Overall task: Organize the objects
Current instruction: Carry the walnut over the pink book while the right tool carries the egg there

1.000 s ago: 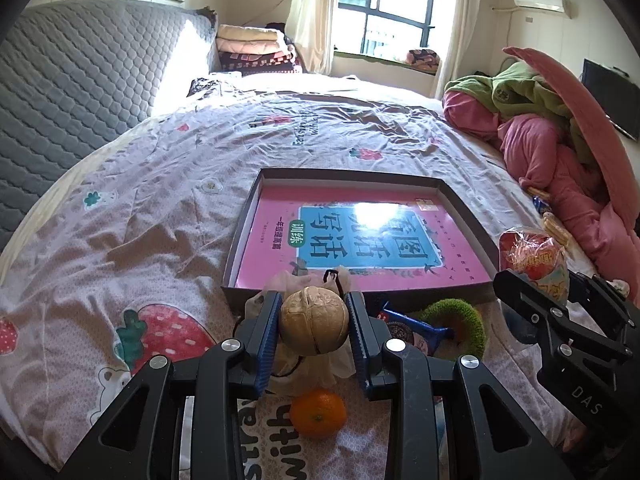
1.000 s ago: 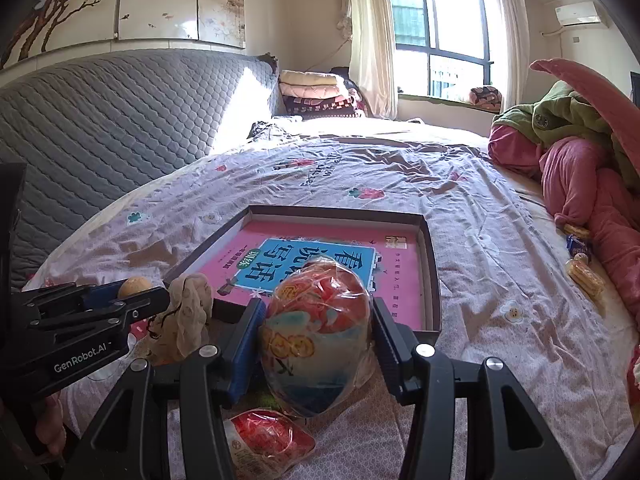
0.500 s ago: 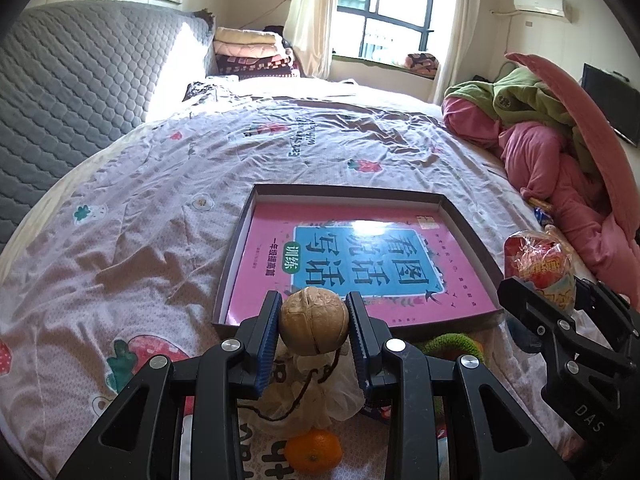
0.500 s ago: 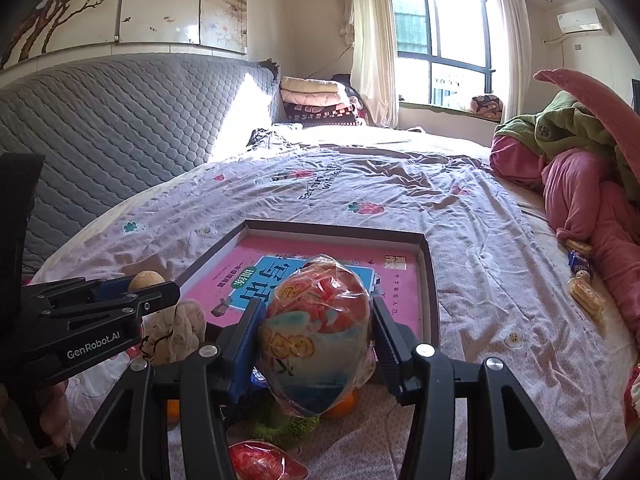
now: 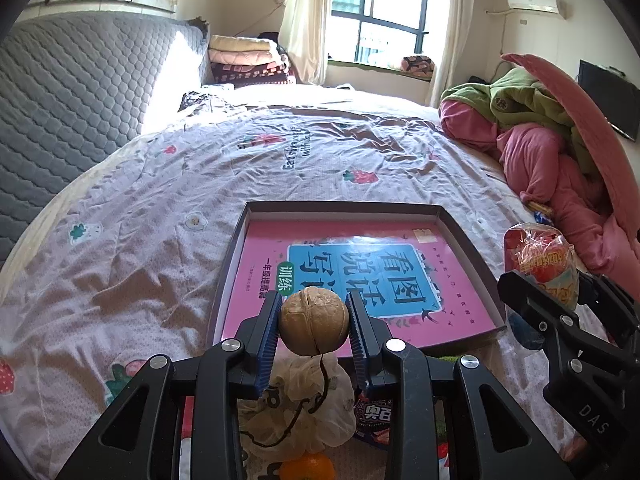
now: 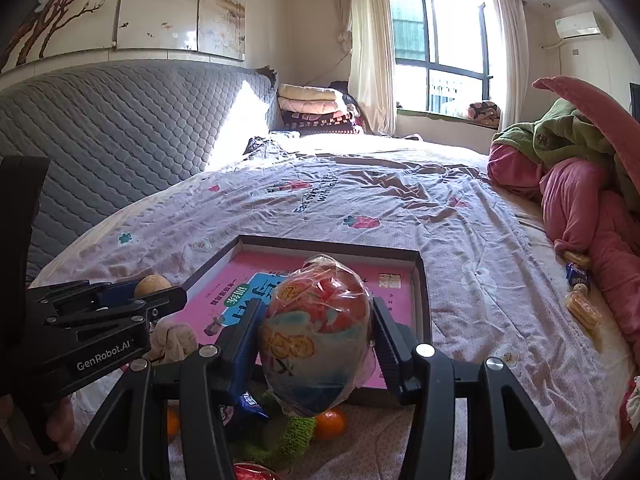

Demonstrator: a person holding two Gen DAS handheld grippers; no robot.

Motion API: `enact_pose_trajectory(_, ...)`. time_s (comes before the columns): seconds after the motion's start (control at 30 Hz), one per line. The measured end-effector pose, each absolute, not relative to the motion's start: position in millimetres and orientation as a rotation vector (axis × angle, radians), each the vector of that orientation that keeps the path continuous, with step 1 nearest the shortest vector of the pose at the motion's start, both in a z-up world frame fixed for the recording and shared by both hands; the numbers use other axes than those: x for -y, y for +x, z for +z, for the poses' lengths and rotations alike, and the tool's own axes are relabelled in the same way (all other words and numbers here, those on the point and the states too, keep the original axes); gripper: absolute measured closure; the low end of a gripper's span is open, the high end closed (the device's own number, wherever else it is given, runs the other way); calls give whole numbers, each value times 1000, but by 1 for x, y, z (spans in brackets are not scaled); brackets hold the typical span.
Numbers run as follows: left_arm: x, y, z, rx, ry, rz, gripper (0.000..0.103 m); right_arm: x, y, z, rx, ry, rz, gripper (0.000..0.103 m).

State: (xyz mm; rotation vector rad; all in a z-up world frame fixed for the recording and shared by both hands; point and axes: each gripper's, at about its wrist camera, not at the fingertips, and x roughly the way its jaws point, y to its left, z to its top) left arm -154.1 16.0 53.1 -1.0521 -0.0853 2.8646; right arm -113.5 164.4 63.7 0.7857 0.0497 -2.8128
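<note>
Both jaws are clamped on things: our left gripper [image 5: 314, 322] pinches a round tan walnut [image 5: 314, 326] between its blue pads, and our right gripper [image 6: 316, 332] squeezes a plump snack bag [image 6: 316, 336] wrapped in crinkly red, orange and blue film. We hold both above the near edge of a bed [image 5: 160, 208] covered in a pale sheet printed with strawberries. On it lies a shallow dark tray [image 5: 464, 232] holding a pink book [image 5: 360, 272] with a blue title panel. Below the grippers sit a tangerine [image 6: 330, 424], a green fuzzy thing [image 6: 288, 436] and a white mesh pouch [image 5: 304, 400]. A grey quilted headboard [image 6: 120, 140], a sunlit window [image 6: 440, 32] and heaped pink bedding [image 5: 560, 184] frame the room.
</note>
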Motion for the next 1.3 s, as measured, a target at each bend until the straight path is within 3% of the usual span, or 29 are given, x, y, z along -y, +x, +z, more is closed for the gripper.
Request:
enact_pose_trajectory(1.1, -11, -223, 61, -7, -1056, 2906, 70, -180, -166, 82, -104, 767, -2857, 51)
enact_pose_trajectory(1.3, -4, -241, 44, 57, -1129, 2857, 70, -182, -180, 70, -124, 826, -2848, 51)
